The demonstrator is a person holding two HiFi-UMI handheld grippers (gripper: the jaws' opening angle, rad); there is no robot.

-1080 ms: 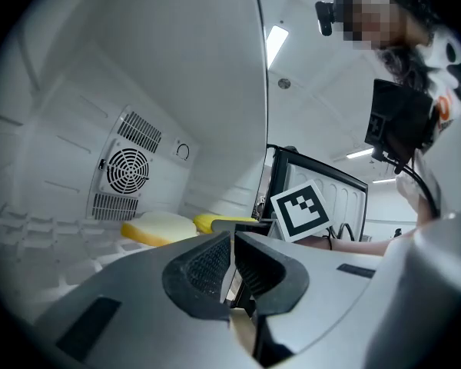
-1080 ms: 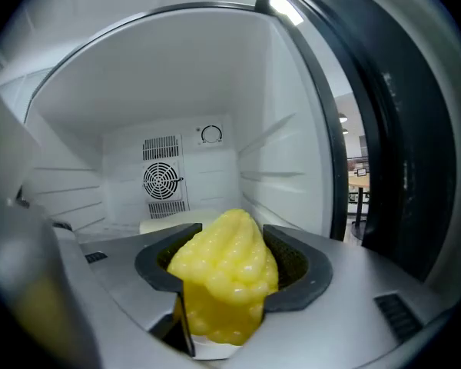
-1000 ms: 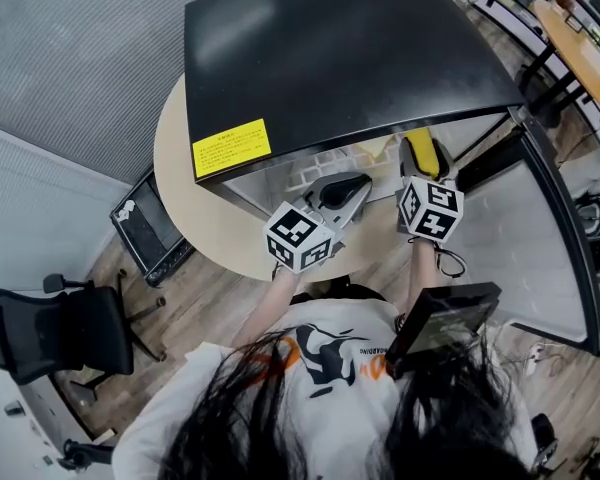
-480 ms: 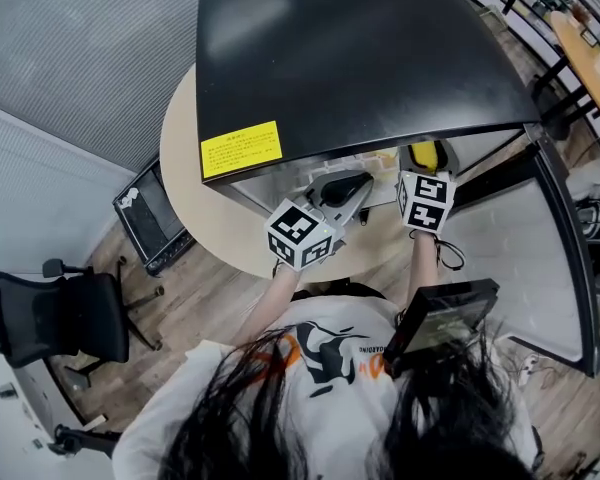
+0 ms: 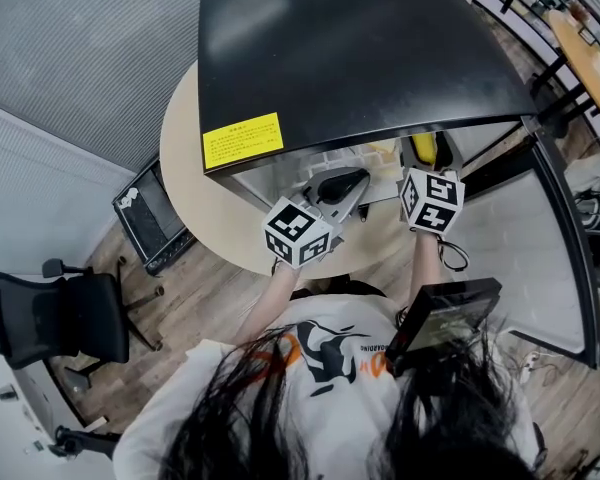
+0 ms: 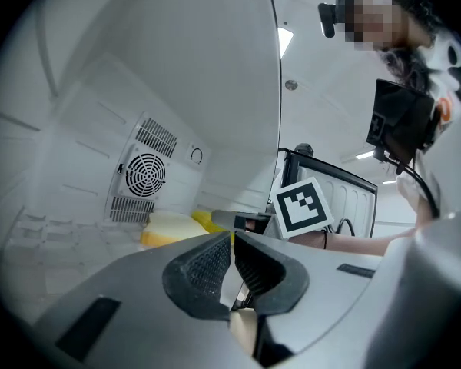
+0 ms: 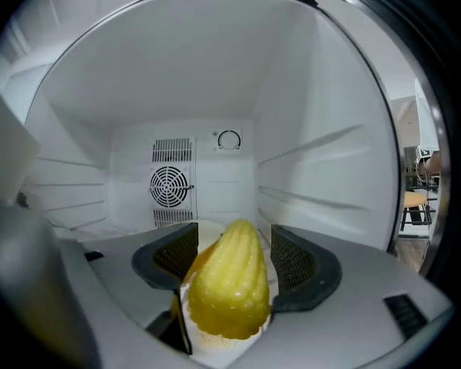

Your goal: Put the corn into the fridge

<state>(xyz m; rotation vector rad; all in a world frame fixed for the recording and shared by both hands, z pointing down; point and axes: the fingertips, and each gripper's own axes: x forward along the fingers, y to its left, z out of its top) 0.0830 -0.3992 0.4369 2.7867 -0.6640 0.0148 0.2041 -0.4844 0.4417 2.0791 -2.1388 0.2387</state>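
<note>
Corn (image 7: 229, 283) sits between your right gripper (image 7: 232, 238) jaws, tip pointing into the fridge (image 7: 323, 160) toward the fan grille (image 7: 171, 184) on the back wall. Those jaws have just been opening and now stand spread. Gaps show beside the cob's tip, and the pads aren't clamping it. The cob is low inside the cabinet, on the right side in the head view, next to the open door (image 5: 540, 248). Can't tell what its base rests on. Your left gripper (image 6: 232, 244) is at the fridge opening, just left of the right one, jaws pressed together with nothing between them.
</note>
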